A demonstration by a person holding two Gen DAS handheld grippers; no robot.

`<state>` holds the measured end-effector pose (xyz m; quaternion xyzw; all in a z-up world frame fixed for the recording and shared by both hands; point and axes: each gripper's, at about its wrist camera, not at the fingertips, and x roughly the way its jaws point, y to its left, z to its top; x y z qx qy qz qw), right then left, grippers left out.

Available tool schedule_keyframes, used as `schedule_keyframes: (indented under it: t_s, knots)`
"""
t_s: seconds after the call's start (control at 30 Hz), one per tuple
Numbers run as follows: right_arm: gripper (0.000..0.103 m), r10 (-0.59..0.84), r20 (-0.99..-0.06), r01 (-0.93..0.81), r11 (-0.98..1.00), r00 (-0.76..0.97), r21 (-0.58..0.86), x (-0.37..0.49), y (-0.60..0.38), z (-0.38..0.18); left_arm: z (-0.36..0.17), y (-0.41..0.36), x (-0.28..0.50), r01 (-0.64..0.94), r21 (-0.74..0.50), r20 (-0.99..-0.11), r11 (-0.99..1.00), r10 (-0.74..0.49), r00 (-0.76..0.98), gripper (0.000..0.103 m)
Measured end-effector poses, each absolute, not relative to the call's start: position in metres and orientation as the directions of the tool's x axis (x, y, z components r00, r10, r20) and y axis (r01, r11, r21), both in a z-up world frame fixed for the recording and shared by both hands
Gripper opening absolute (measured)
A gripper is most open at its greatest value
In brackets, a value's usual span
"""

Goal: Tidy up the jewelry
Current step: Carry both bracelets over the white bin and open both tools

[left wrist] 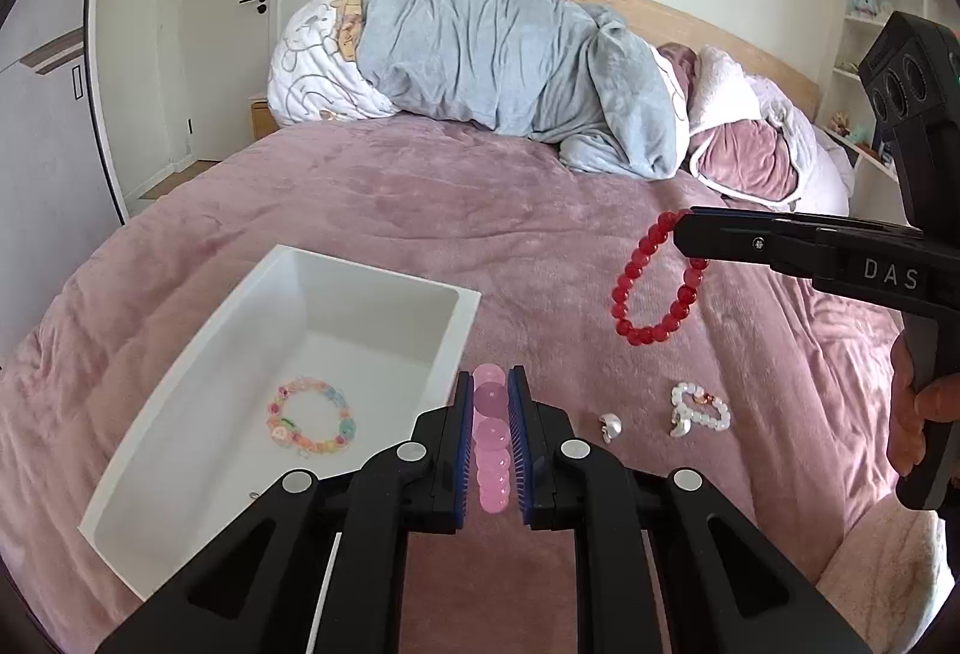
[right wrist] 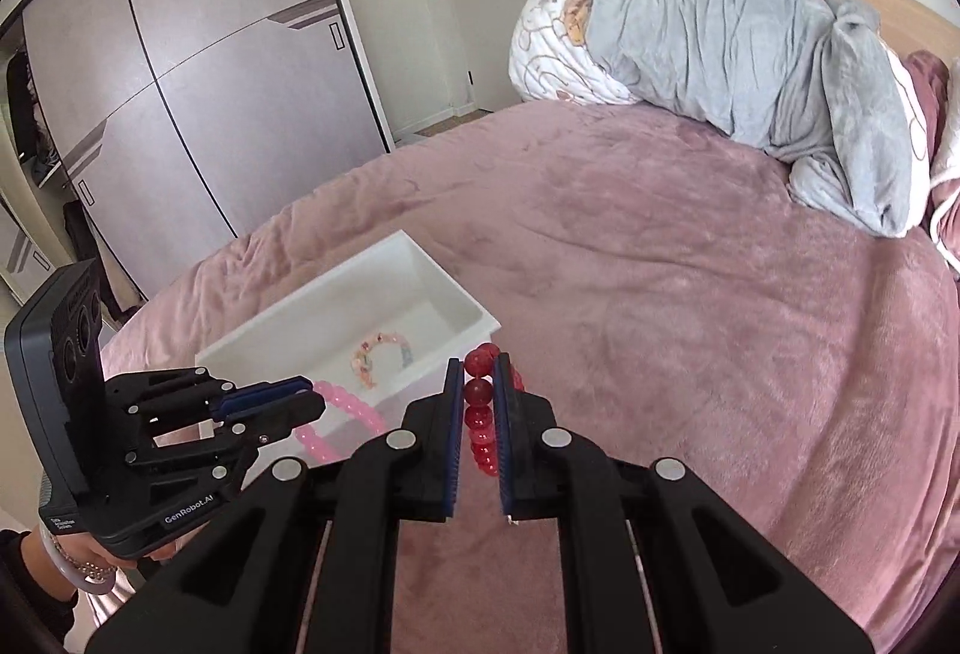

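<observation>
My left gripper is shut on a pink bead bracelet, held above the pink bedspread just right of the white box. In the right wrist view the same left gripper shows at the left with the pink bead bracelet hanging from it. My right gripper is shut on a red bead bracelet; from the left wrist view the right gripper holds the red bead bracelet dangling as a loop. A pastel bead bracelet lies inside the box.
A white pearl bracelet and a small silver piece lie on the bedspread right of the box. A grey blanket bundle and pillows fill the head of the bed. Wardrobe doors stand at the left.
</observation>
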<state>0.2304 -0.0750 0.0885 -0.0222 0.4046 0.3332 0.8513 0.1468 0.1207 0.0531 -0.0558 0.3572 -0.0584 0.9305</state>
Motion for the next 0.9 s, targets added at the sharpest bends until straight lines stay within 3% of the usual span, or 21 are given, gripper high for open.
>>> schedule_keyframes:
  t_s: [0.37,0.9]
  knots:
    - [0.010,0.606,-0.709,-0.643,0.712,0.361,0.281,0.281,0.047,0.112,0.057,0.218,0.170,-0.118,-0.149,-0.701,0.982,-0.020,0.713,0.017]
    - [0.010,0.448,-0.877,-0.563,0.776,0.172,0.286,0.307,0.154,-0.038,-0.037,0.269,0.174,-0.174,-0.085,-0.820,0.981,0.030,0.571,0.017]
